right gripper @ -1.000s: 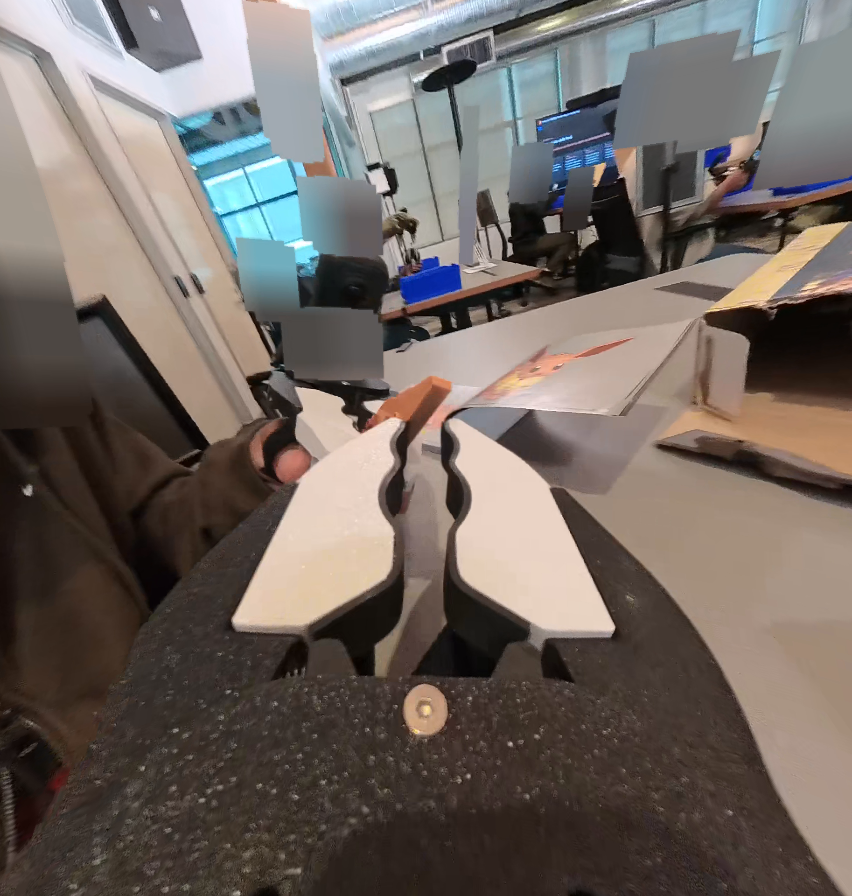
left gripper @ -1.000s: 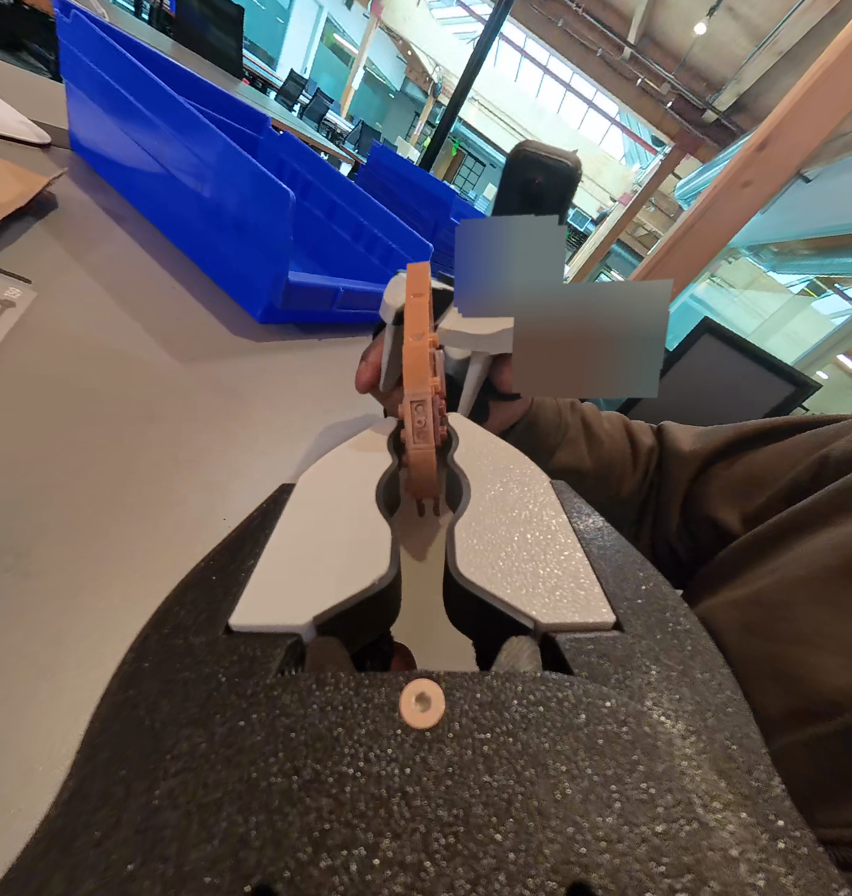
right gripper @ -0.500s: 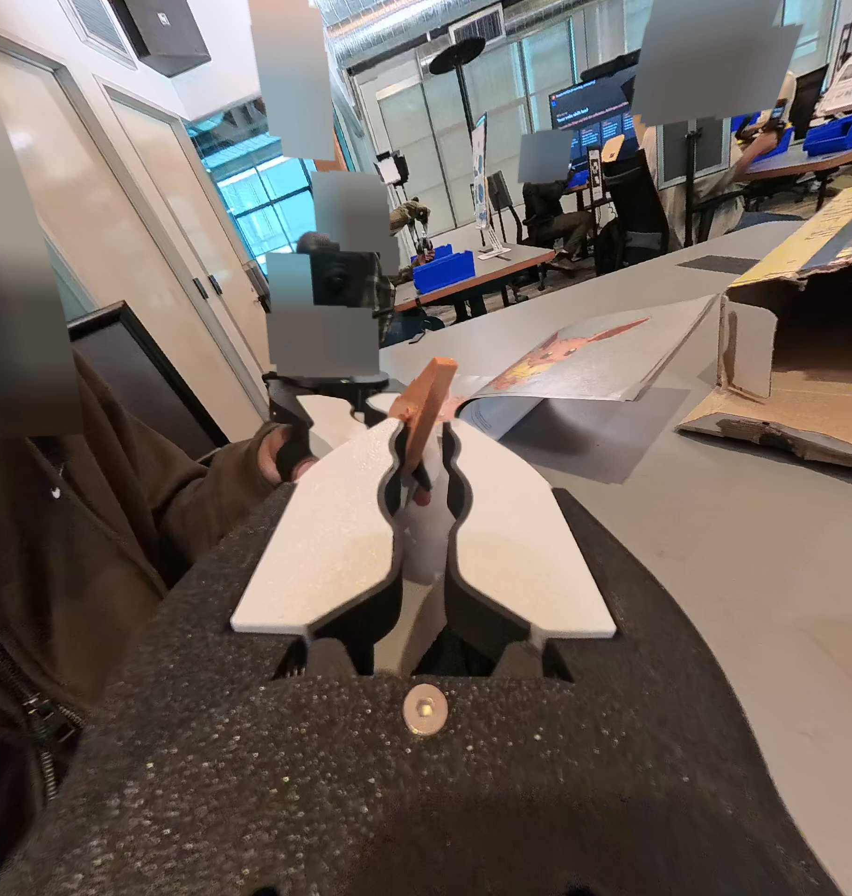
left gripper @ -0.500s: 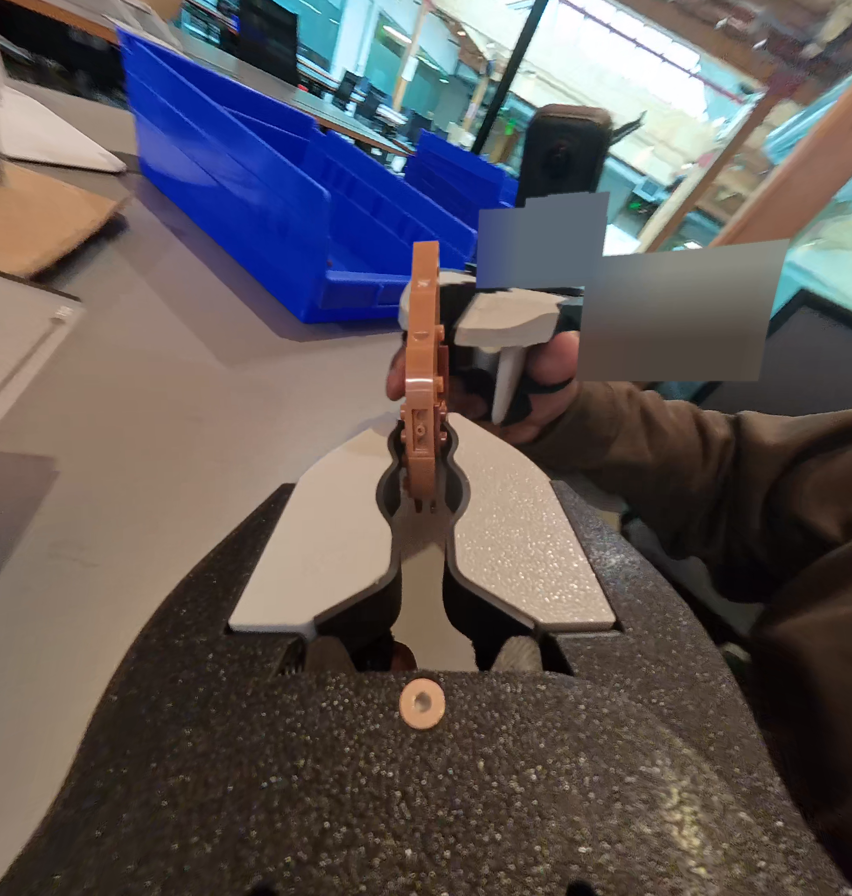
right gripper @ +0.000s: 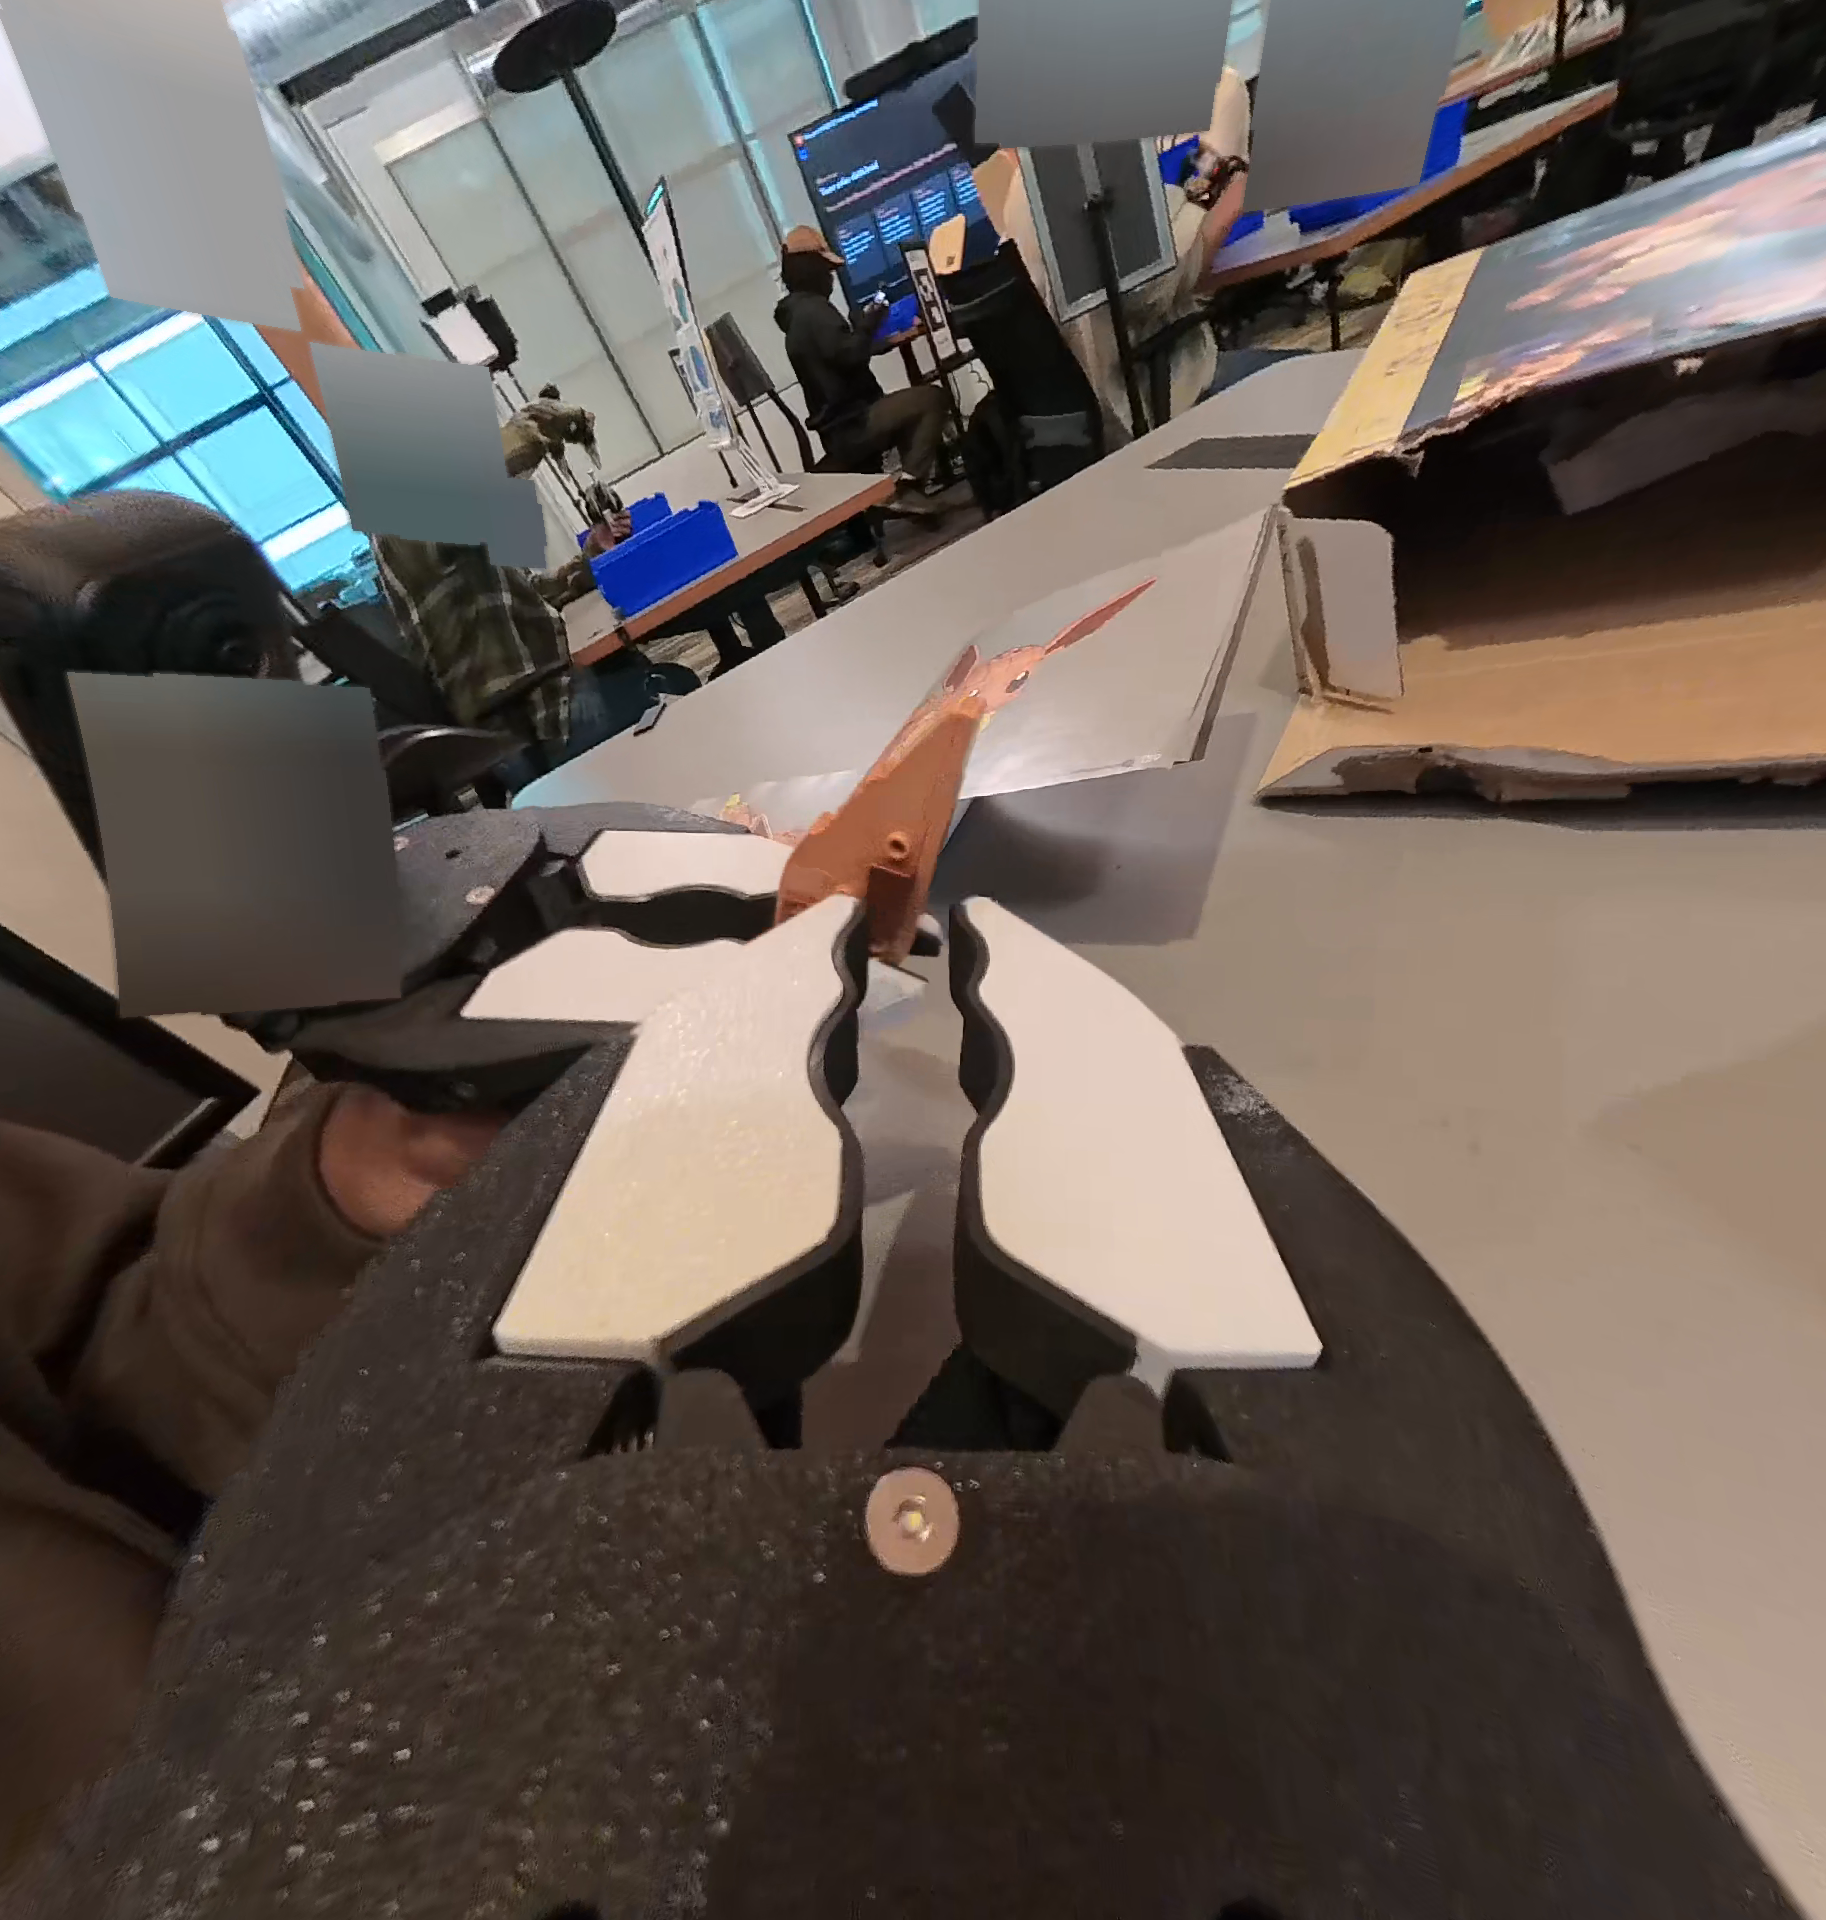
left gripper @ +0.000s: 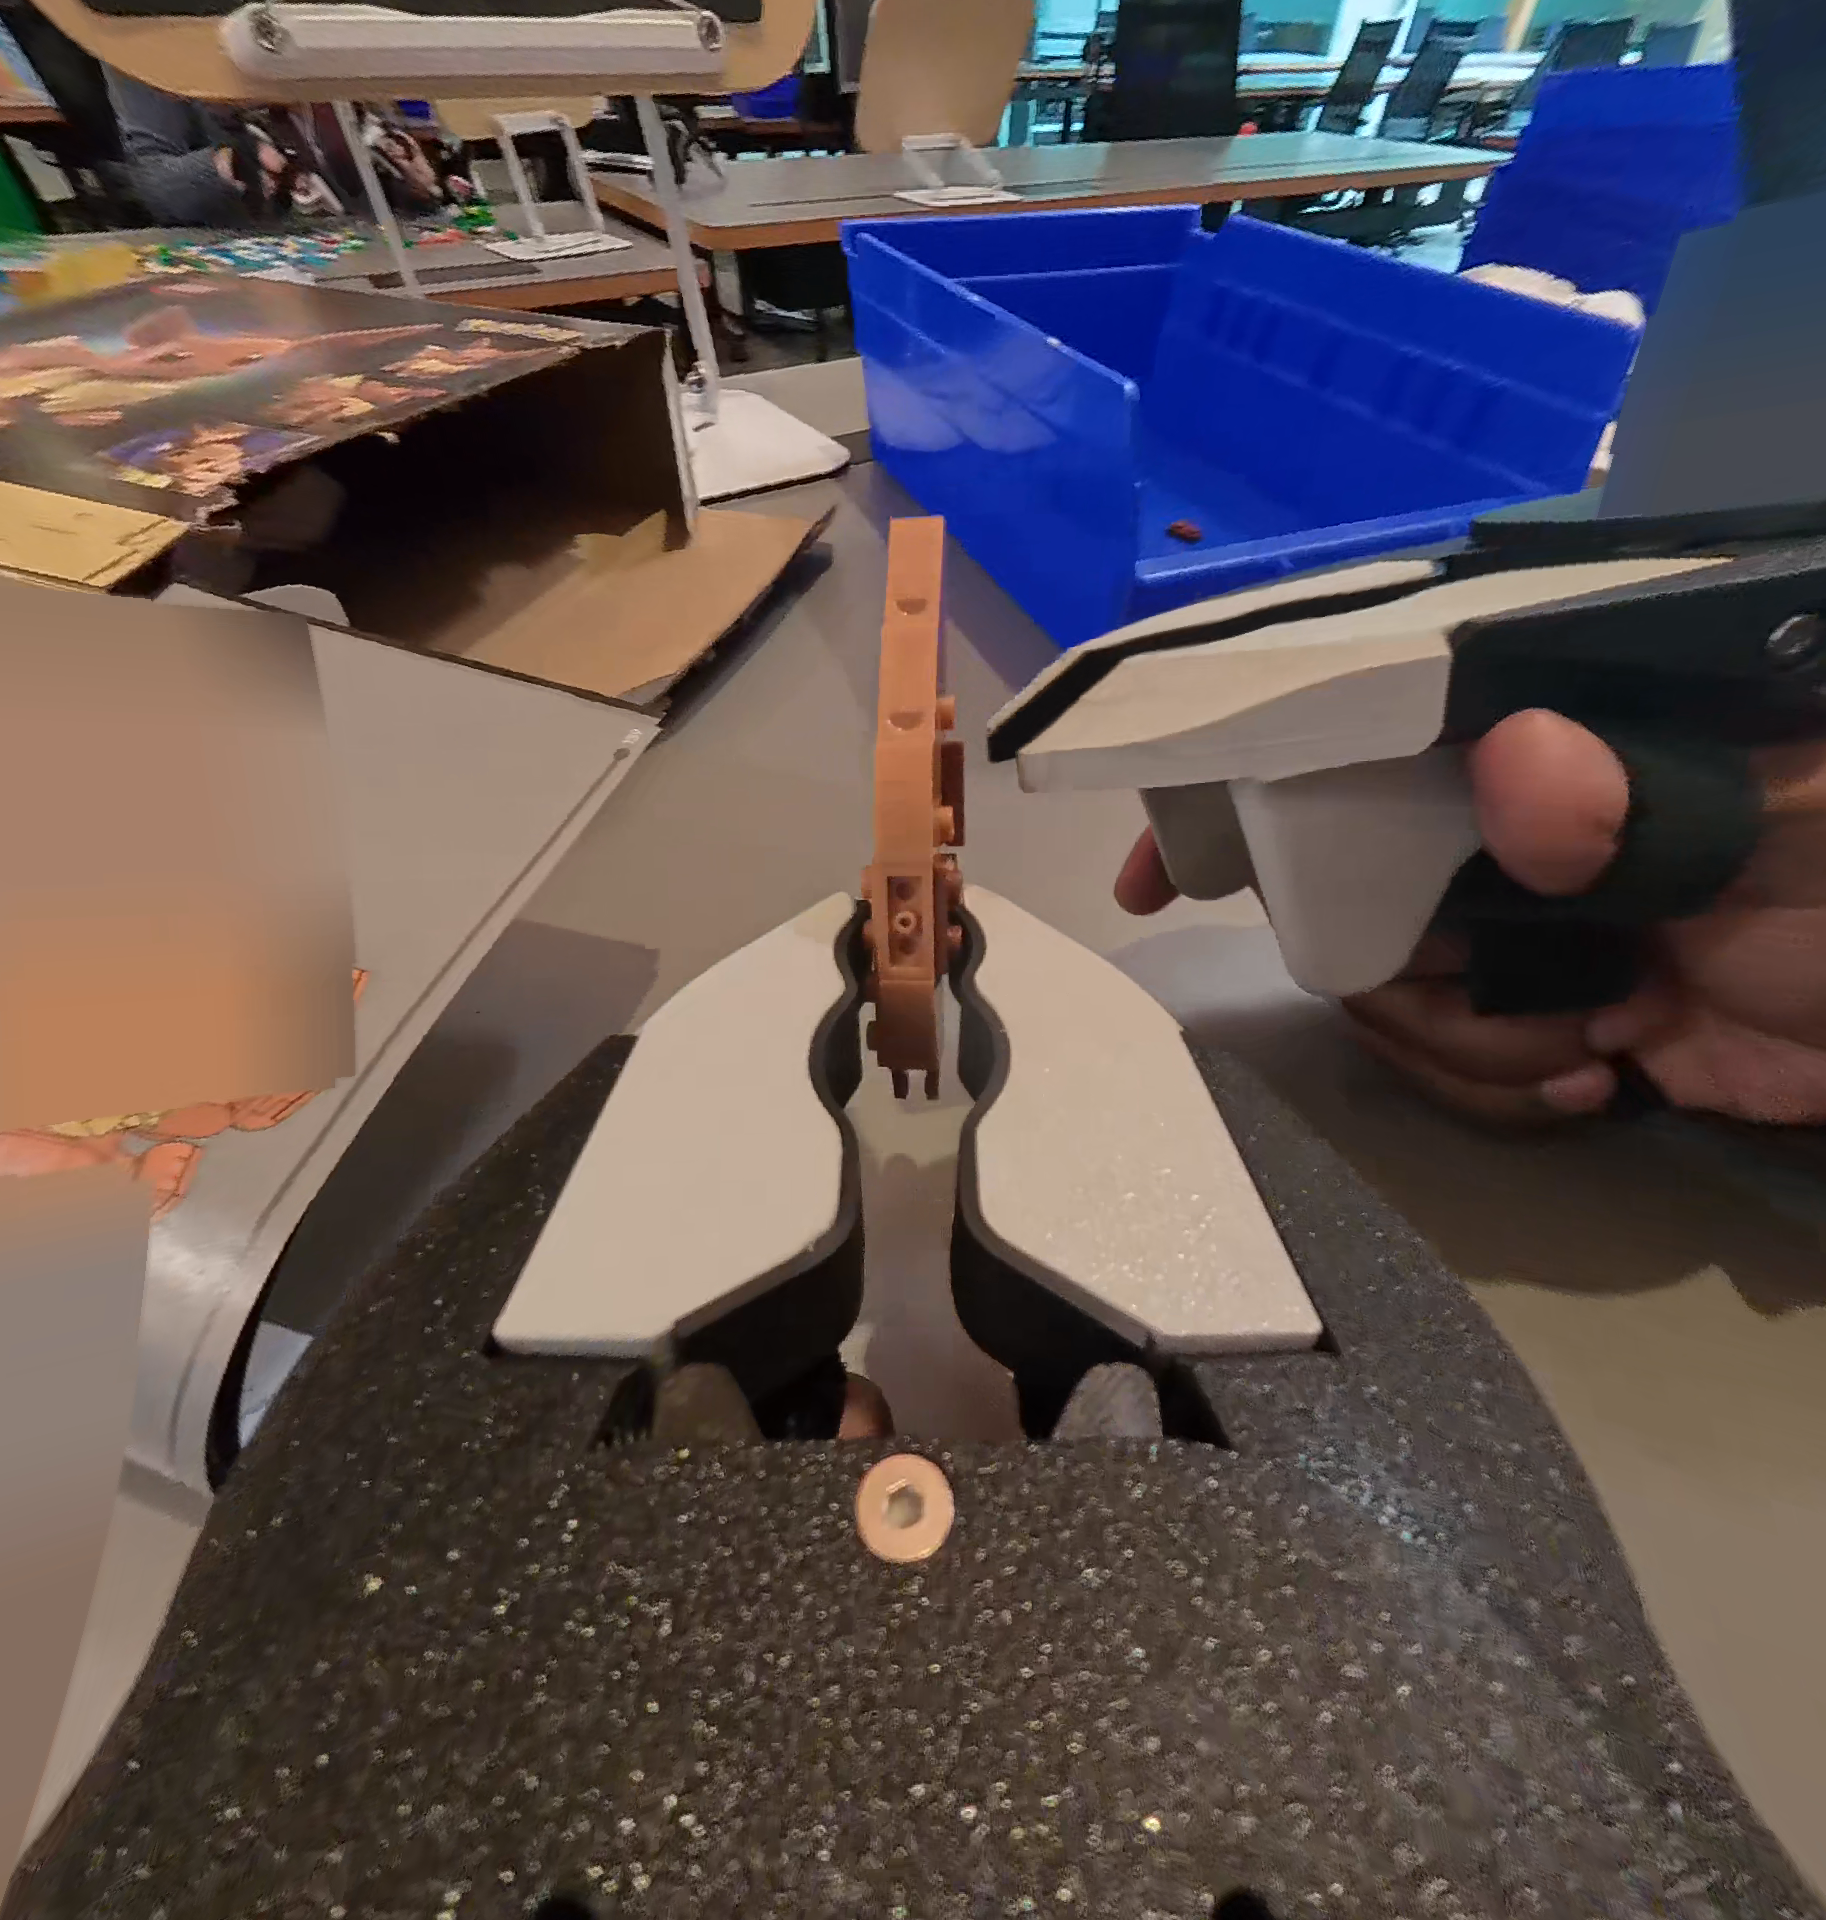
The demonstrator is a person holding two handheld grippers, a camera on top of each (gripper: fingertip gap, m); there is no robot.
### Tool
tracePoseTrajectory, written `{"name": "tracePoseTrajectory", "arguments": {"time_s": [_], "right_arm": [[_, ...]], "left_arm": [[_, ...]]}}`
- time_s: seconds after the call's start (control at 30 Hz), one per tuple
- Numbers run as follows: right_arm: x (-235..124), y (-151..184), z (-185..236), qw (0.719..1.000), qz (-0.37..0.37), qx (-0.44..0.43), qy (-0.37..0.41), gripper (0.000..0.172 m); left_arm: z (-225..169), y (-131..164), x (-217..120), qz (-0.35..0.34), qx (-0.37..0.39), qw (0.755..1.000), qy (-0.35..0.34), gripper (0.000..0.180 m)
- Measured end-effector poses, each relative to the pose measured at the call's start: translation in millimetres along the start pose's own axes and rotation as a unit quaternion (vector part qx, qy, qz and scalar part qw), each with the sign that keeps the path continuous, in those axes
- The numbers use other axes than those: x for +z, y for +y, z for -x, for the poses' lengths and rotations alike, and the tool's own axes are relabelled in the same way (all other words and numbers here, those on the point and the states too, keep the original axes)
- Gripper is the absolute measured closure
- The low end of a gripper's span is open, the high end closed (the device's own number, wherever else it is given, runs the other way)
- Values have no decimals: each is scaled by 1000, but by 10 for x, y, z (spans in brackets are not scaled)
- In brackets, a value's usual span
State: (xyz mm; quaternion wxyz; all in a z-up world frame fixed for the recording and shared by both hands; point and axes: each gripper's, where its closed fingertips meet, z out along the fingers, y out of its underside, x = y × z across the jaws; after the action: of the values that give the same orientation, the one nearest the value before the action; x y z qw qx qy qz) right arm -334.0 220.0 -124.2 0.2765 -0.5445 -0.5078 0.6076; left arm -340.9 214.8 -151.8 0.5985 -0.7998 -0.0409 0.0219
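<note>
Left wrist view: left gripper (left gripper: 909,914) fingers clamp the base of a tan-orange brick-built plate assembly (left gripper: 911,727), upright above the grey table (left gripper: 1096,873) so its studded side faces the right gripper (left gripper: 1002,732).

Right wrist view: right gripper (right gripper: 904,914) fingers slightly apart, empty, just beside the assembly.

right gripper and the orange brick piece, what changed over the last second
The right gripper has come off the orange brick piece. Earlier the piece stood between its fingers; now its tips sit just to the piece's right, clear of it, with nothing between them. The left gripper has swung round, so the cardboard box and blue bin now lie ahead. Unchanged: the left gripper stays clamped on the piece's near end.
</note>
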Motion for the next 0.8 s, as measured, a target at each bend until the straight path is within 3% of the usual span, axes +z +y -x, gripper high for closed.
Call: {"name": "tracePoseTrajectory", "arguments": {"time_s": [0.3, 0.8], "right_arm": [[89, 64, 24, 997, -12, 58, 40, 156], [55, 4, 4, 997, -35, 58, 39, 162]], "left_arm": [[8, -17, -2, -5, 28, 999, -33, 167], [-12, -12, 1, -2, 75, 996, -56, 167]]}}
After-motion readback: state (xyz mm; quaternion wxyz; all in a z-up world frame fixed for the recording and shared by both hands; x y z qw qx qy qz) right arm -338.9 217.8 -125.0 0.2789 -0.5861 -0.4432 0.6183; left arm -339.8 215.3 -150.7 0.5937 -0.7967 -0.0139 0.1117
